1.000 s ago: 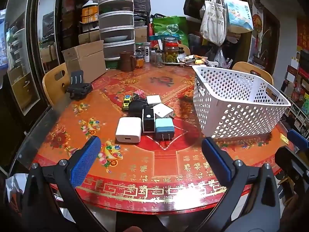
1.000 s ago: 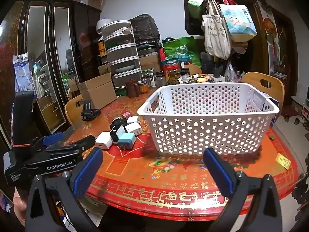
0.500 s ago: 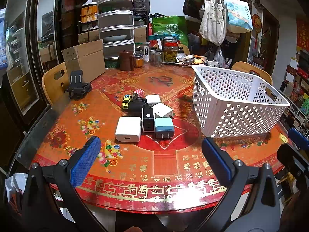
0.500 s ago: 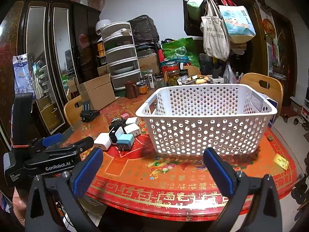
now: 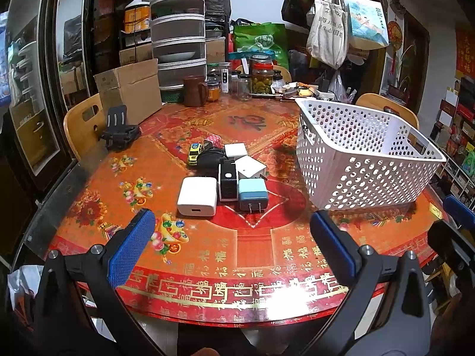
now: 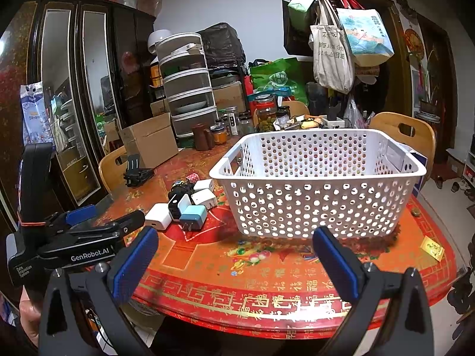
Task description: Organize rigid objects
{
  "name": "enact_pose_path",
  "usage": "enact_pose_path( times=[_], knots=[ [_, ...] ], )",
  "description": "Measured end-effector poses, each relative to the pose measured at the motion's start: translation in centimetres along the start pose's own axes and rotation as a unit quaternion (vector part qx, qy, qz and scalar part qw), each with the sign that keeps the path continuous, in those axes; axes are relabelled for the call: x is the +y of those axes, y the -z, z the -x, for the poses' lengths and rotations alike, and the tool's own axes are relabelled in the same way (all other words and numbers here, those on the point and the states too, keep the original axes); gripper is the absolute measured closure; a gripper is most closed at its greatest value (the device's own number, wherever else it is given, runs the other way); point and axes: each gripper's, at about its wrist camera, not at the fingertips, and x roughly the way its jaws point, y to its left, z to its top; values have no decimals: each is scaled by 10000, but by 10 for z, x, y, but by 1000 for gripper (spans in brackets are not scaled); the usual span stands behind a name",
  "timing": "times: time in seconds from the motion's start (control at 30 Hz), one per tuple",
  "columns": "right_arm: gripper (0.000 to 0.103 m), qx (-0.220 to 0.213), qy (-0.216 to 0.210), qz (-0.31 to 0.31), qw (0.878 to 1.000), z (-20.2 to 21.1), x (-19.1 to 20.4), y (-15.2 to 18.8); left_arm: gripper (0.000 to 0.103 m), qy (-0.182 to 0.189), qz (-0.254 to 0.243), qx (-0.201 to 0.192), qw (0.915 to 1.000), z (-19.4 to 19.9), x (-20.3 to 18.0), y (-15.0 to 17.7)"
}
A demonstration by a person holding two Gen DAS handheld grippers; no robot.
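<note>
on the left, the left gripper (image 5: 231, 237) is wide open and holds nothing, above the near edge of the red table (image 5: 252, 255). in front of it sit a white charger (image 5: 197, 196), a black charger (image 5: 228, 181) and a blue plug (image 5: 253, 198), all touching. next is the white basket (image 6: 314, 184). the right gripper (image 6: 234, 258) is wide open too, holding nothing.

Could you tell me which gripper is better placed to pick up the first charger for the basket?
Left. The left gripper is open and faces the chargers directly; the right gripper faces the basket.
</note>
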Motion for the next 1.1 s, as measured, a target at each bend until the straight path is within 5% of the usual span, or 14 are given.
enact_pose_path(
  times=[1.1],
  knots=[
    [0, -3, -1, 3, 10000, 1, 1, 0, 0, 1, -5, 17, 10000, 0, 0, 0]
  ],
)
